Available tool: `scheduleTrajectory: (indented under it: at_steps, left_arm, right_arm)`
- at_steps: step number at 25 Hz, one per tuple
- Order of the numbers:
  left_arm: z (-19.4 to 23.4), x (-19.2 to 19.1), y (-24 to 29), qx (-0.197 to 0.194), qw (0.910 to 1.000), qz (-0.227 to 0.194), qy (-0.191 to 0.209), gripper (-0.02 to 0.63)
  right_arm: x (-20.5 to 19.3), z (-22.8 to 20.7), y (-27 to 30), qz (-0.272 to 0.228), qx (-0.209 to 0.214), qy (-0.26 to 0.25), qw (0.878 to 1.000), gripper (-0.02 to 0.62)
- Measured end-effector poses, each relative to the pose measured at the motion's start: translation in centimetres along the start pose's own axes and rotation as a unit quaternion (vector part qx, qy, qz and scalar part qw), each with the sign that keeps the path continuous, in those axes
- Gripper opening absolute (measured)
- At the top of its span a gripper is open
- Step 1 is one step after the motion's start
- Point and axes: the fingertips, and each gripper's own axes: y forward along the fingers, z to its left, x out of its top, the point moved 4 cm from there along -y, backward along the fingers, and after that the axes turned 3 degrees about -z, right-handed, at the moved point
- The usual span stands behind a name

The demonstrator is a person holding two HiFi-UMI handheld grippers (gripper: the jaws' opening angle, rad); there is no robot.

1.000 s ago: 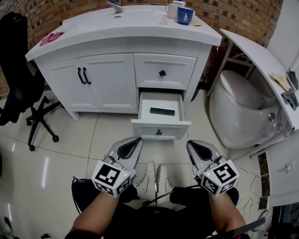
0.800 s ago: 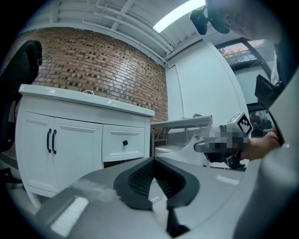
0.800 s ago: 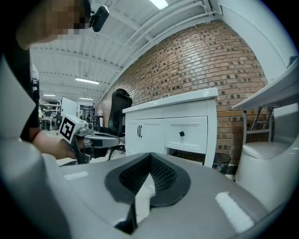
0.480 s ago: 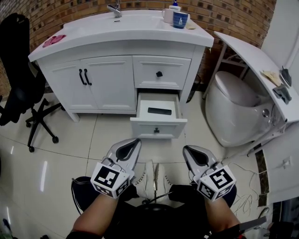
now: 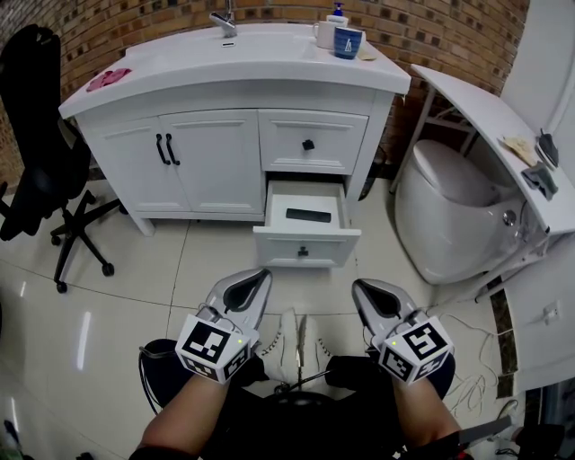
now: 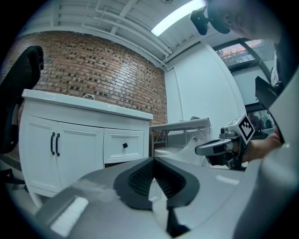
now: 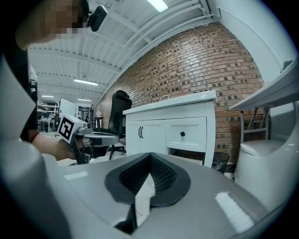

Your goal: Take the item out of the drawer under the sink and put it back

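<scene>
- Left gripper: smooth grey jaws meet at the tips, ribbed black pads together, nothing between them.
- Right gripper: same, closed and empty.
- Both sit side by side over glossy floor tiles, in front of the drawer and clear of it.
- Item: flat black rectangular bar lying inside the pulled-out white drawer.
- Drawer belongs to the white panelled vanity, bottom right.

White vanity, black item, red-brown brick wall, blue mug.
</scene>
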Motion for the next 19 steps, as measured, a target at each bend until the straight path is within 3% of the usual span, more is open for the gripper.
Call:
scheduleTrajectory:
  at_steps: [19]
  left_arm:
    - [-0.28,0.28,-0.10,0.002,0.9999,-0.002,0.016,0.005]
  right_arm:
    - [0.25,0.23,0.03,-0.007,0.003,0.000,1.000,0.006]
